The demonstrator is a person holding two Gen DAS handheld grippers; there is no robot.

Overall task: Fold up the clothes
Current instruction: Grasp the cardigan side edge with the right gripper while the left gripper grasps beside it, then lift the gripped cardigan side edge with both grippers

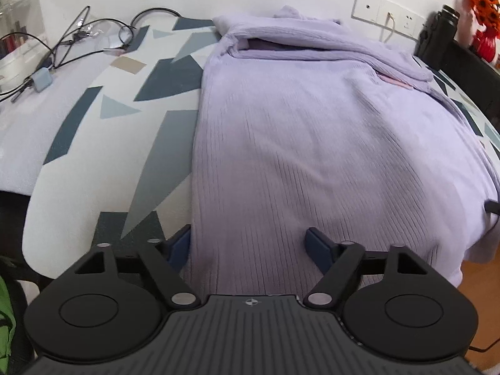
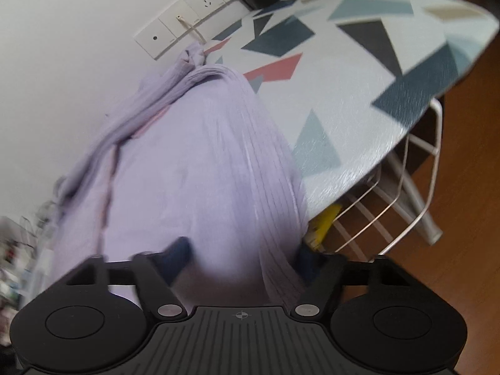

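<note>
Our left gripper (image 1: pixel 250 243) has its jaws spread wide over the near hem of the lilac ribbed knit sweater (image 1: pixel 312 143), gripping nothing. Our right gripper (image 2: pixel 245 251) likewise straddles the hem, open. The sweater lies on the white worktop with grey-blue triangles (image 1: pixel 93 125), reaching the wall.

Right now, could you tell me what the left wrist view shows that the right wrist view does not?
Only the left wrist view shows the black cables, a grey adapter, orange flowers in a red vase and a dark bottle. Only the right wrist view shows the white wire rack under the table, a yellow object and the wooden floor. Both show the lavender ribbed sweater, the patterned tabletop and the wall sockets.
</note>
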